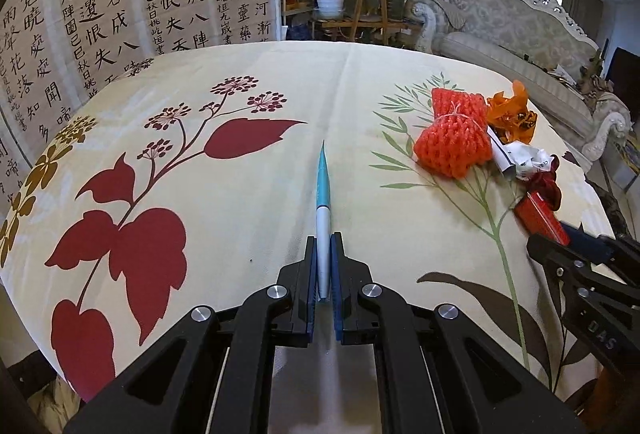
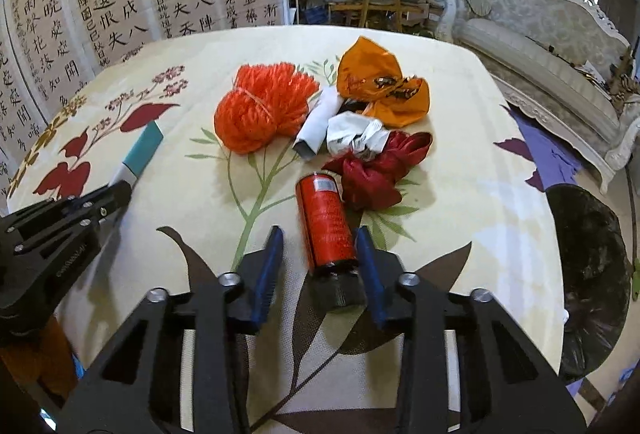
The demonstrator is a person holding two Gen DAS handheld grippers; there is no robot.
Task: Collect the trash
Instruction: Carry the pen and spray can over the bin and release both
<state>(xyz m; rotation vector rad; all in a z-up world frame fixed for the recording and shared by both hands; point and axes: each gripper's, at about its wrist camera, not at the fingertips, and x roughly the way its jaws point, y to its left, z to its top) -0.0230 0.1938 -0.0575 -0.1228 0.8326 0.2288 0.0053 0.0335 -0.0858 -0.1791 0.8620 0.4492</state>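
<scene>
We've got the left gripper (image 1: 324,254) clamped on a flat blue-and-white wrapper (image 1: 322,194), the right gripper (image 2: 320,254) straddling the red can (image 2: 326,224) without pinching it, and the pile upper centre awaits the black bag (image 2: 592,274) at right.

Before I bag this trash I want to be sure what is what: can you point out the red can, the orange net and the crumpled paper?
red can (image 2: 326,222), right wrist view, middle of its side
orange net (image 2: 260,106), right wrist view, near its tied middle
crumpled paper (image 2: 356,136), right wrist view, centre of the wad
</scene>
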